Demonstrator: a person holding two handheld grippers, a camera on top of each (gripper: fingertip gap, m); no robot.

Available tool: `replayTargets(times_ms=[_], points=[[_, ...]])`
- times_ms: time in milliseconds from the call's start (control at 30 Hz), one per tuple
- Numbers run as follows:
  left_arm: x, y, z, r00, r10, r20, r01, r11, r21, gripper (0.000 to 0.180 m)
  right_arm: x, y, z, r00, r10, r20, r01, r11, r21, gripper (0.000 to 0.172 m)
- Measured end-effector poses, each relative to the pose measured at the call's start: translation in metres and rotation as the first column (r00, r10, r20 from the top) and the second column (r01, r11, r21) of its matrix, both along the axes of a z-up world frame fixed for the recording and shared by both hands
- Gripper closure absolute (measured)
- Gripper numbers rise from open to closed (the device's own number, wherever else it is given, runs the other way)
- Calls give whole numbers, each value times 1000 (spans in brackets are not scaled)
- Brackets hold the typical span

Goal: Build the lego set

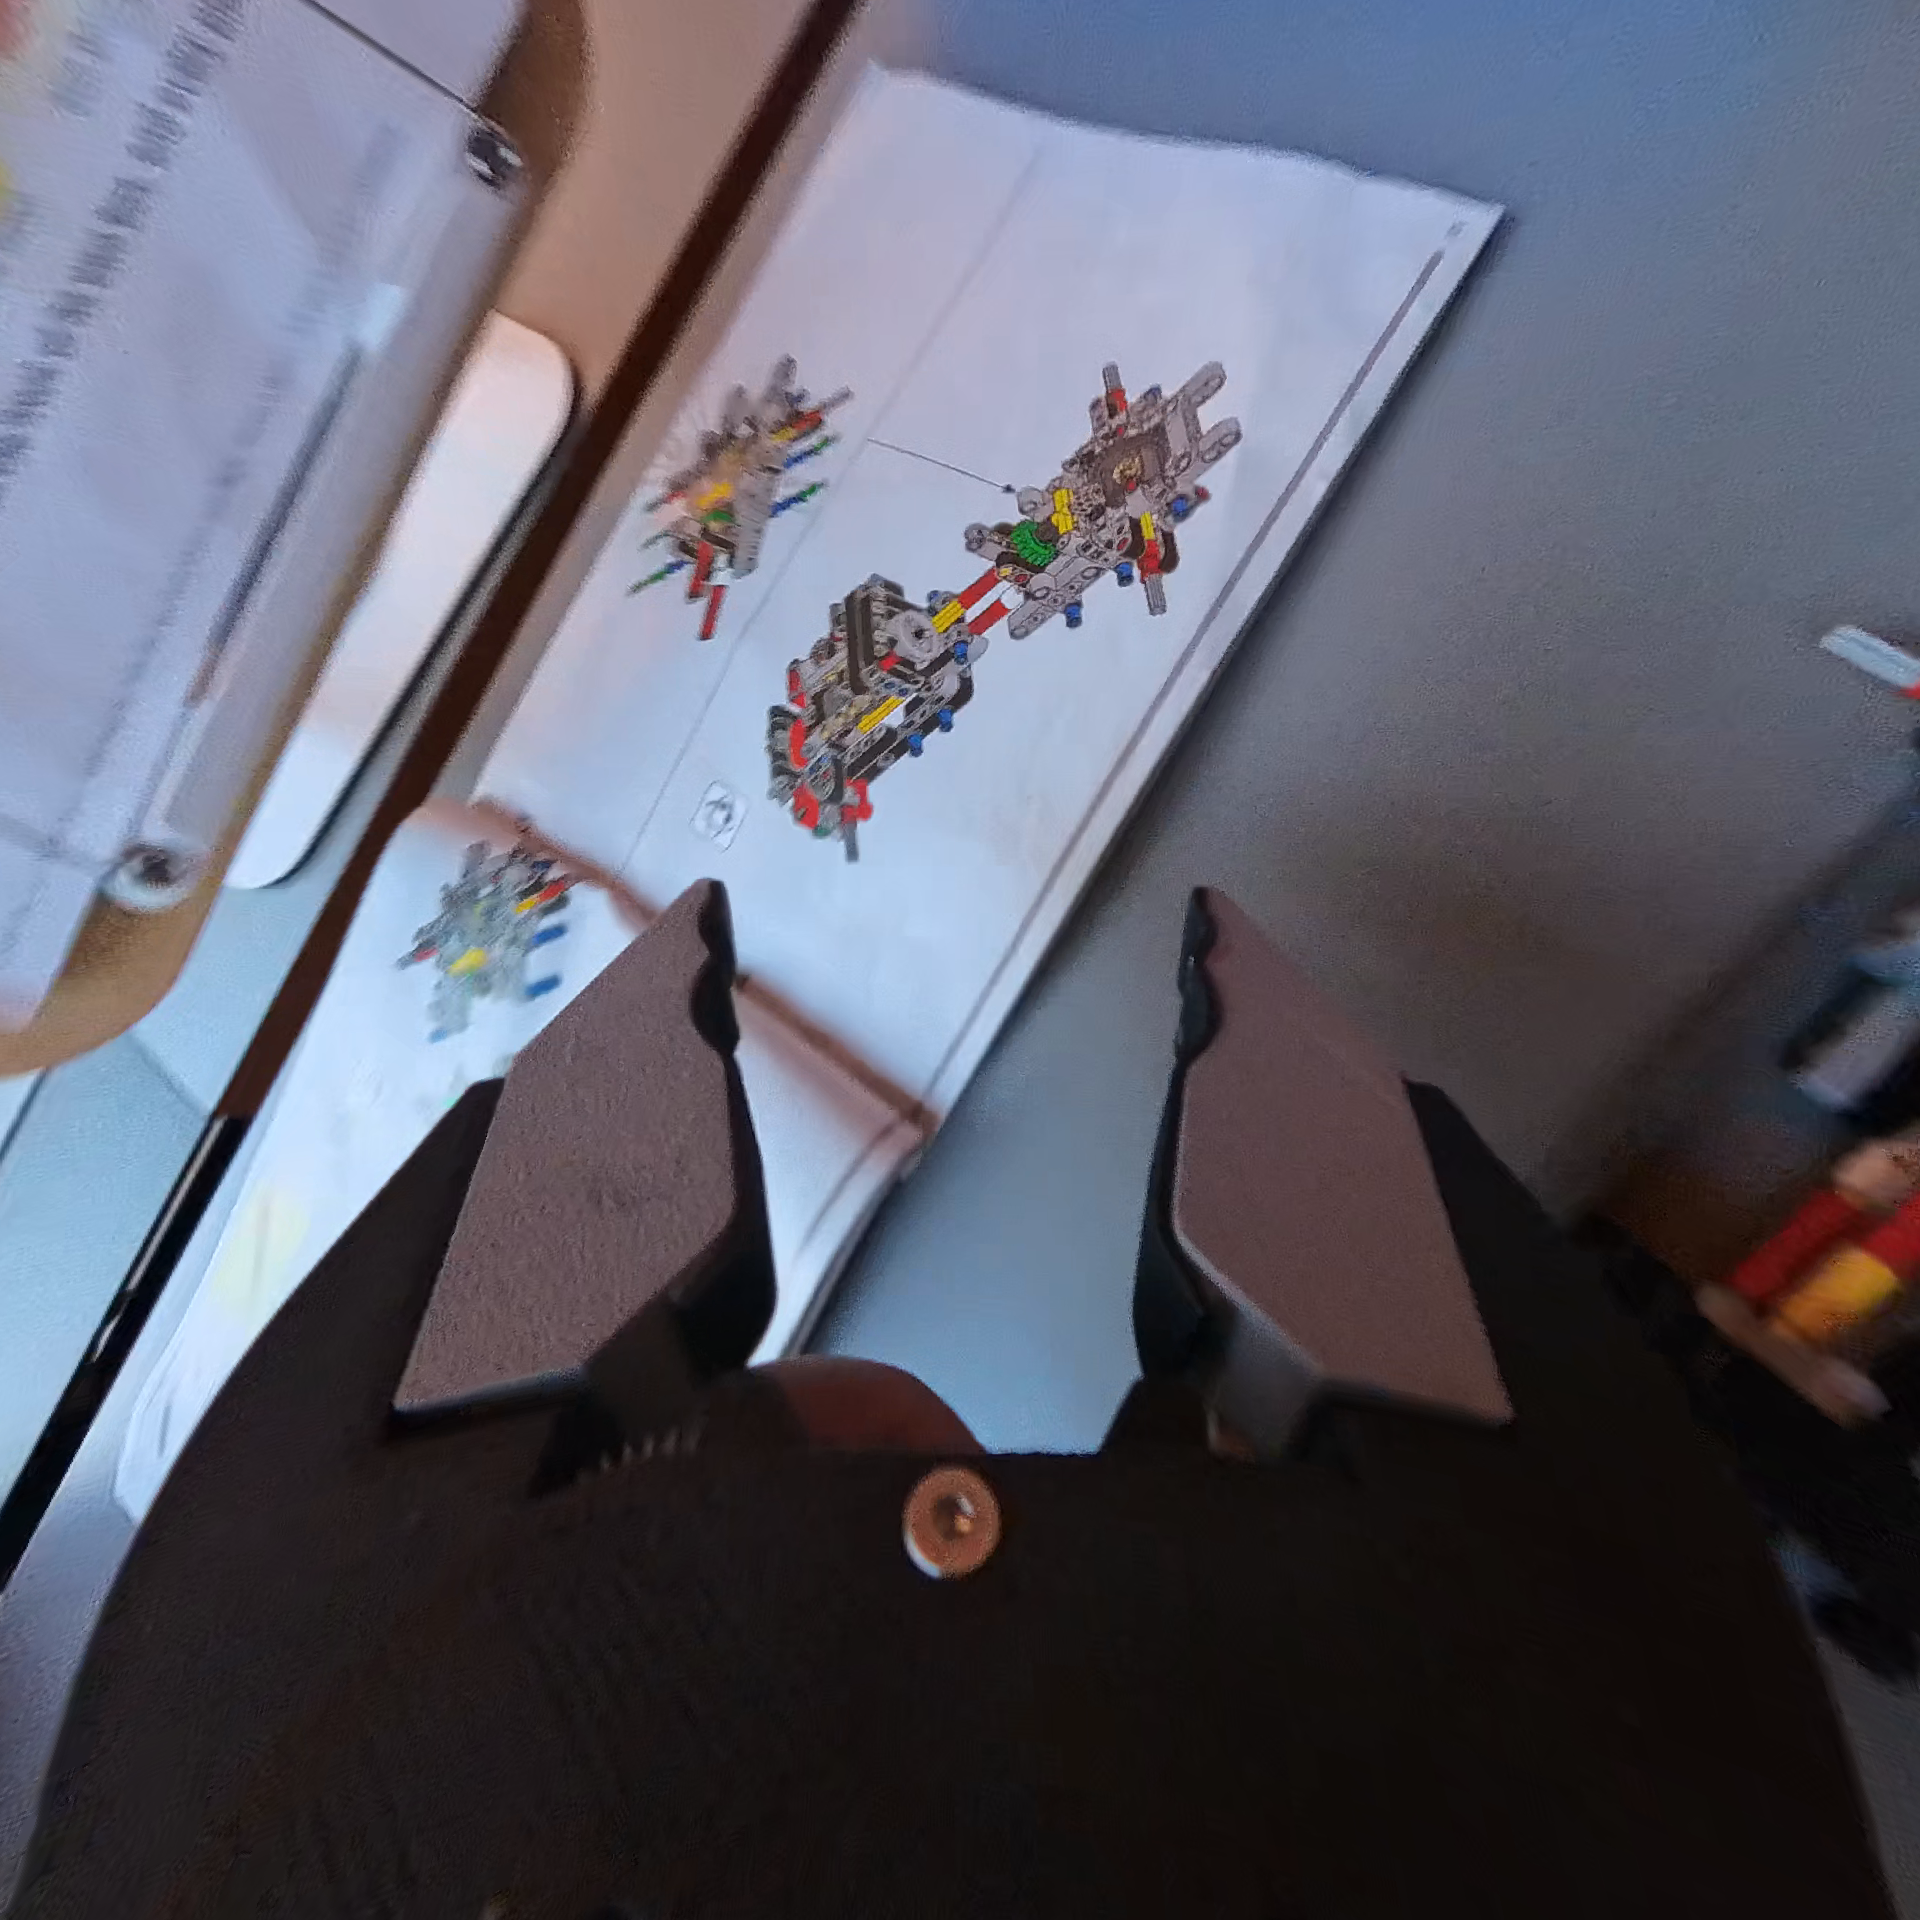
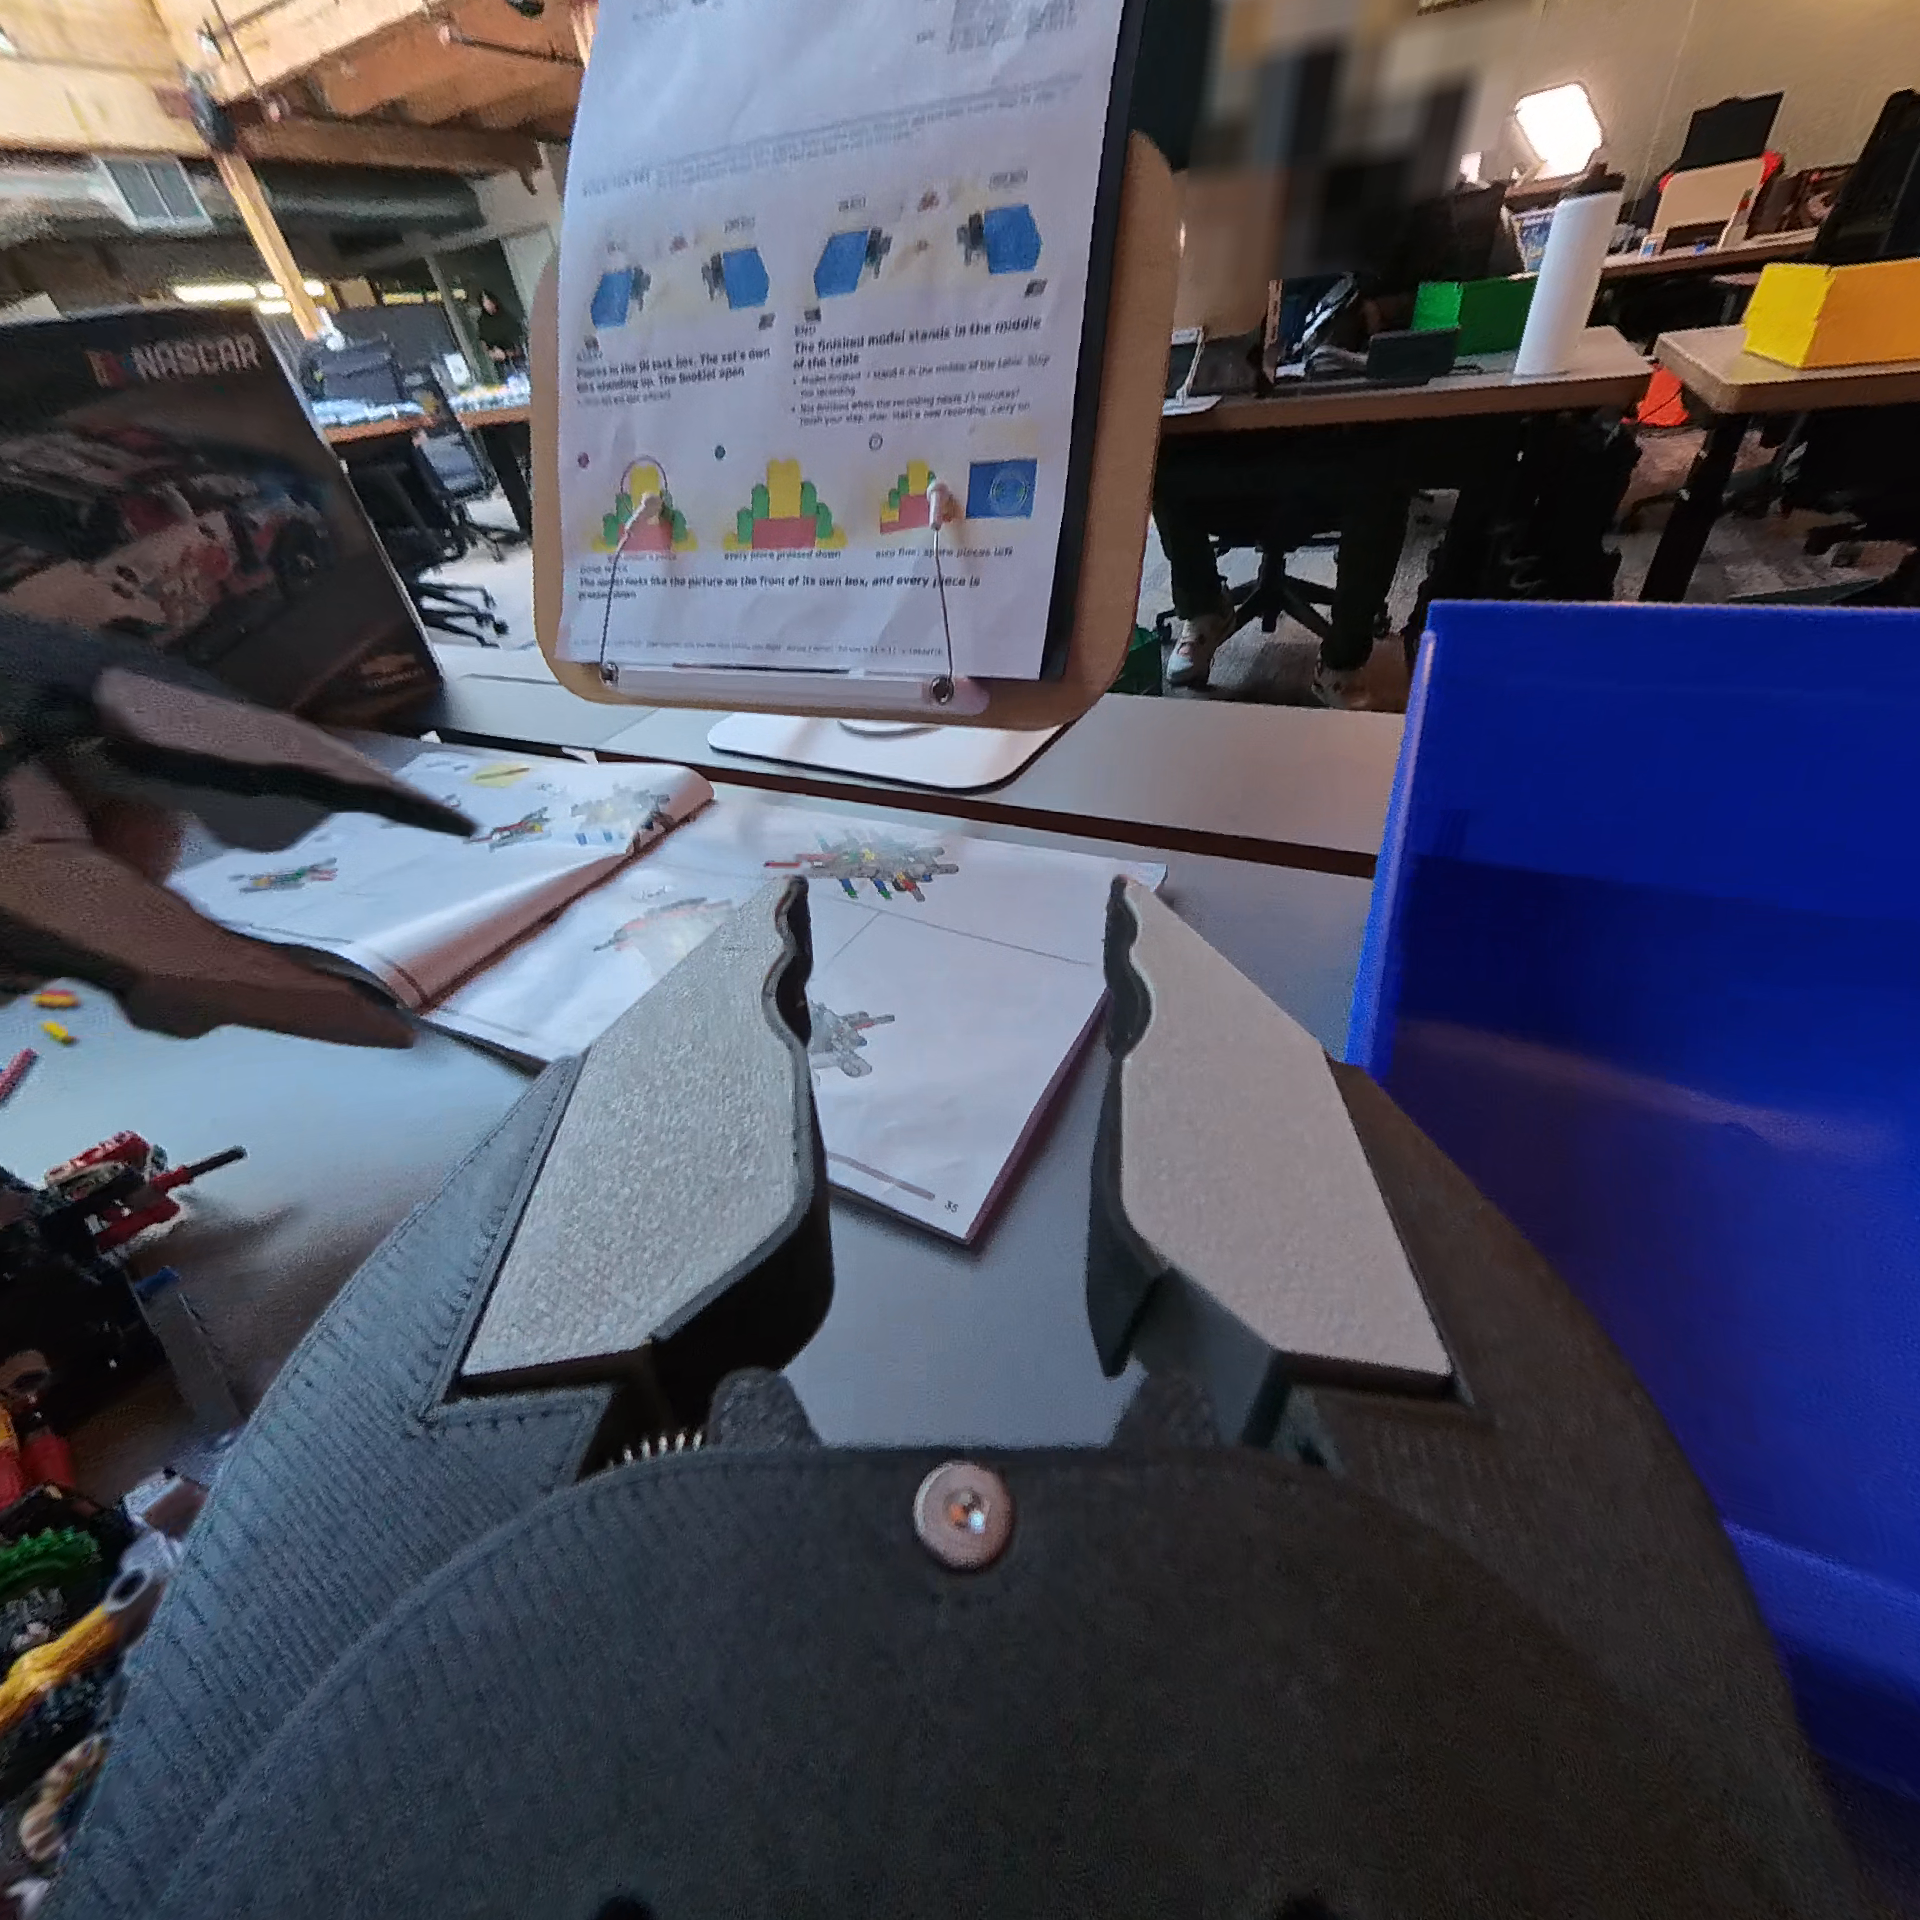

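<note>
An open instruction booklet [image 1: 1039, 416] with pictures of a brick model lies on the grey table [image 1: 1558, 623]. My left gripper [image 1: 956, 966] is open and holds nothing. It hovers over the booklet's near edge, by the fold between the pages. In the right wrist view the left gripper [image 2: 312, 914] shows at the left, its fingers spread over the booklet's left page. My right gripper [image 2: 958, 935] is open and holds nothing. It is just above the near corner of the booklet's right page [image 2: 935, 1091].
A document stand [image 2: 831, 364] with a printed sheet stands behind the booklet. A tall blue bin [image 2: 1662, 1039] is close on the right. A dark box with a car picture [image 2: 187, 499] stands at the back left. A partly built brick model [image 2: 94, 1195] and loose pieces [image 2: 52, 1013] lie at the left.
</note>
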State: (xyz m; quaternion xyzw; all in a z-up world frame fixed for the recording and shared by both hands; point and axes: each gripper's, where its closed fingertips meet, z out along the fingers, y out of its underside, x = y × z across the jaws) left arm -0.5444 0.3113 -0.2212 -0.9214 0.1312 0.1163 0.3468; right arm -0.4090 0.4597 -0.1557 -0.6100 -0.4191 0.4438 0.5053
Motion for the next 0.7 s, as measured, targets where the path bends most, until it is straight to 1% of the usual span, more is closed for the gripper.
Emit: replayTargets(times_ms=[67, 133, 200, 267, 300, 367, 400, 467, 533, 633, 700], points=[[-2, 19, -21, 999, -1, 32, 4, 995, -105, 94, -3, -1, -7, 999, 18, 28, -18, 1000, 5, 118], [-8, 28, -39, 994, 57, 97, -38, 981, -193, 90, -5, -4, -14, 997, 48, 56, -48, 999, 2, 121], [-9, 35, -46, 965, 154, 213, -106, 969, -221, 93, -4, -2, -17, 996, 49, 68, -49, 999, 0, 121], [3, 48, -47, 922, 201, 330, -135, 968, -212, 93, -2, 0, -15, 997, 52, 60, -52, 999, 2, 121], [6, 54, -47, 922, 209, 327, -147, 968, -204, 90, -1, 2, -16, 997, 47, 57, -48, 999, 4, 122], [-1, 67, -44, 945, 248, 215, -213, 961, -174, 90, -1, 4, -19, 997, 45, 61, -45, 999, 1, 122], [-1, 71, -43, 950, 254, 183, -226, 961, -162, 91, -1, 4, -22, 996, 51, 68, -51, 999, -2, 122], [11, 83, -40, 949, 223, 223, -201, 972, -119, 94, -2, 2, -26, 995, 60, 85, -61, 998, 6, 124], [14, 82, -51, 954, 220, 203, -190, 969, -157, 92, -4, 1, -27, 994, 62, 94, -65, 998, 24, 124], [17, 84, -52, 953, 219, 210, -194, 972, -134, 98, -6, -3, -26, 993, 67, 95, -72, 996, 52, 126], [18, 84, -51, 958, 212, 192, -188, 973, -134, 97, -8, -5, -26, 993, 65, 102, -73, 995, 71, 126]])
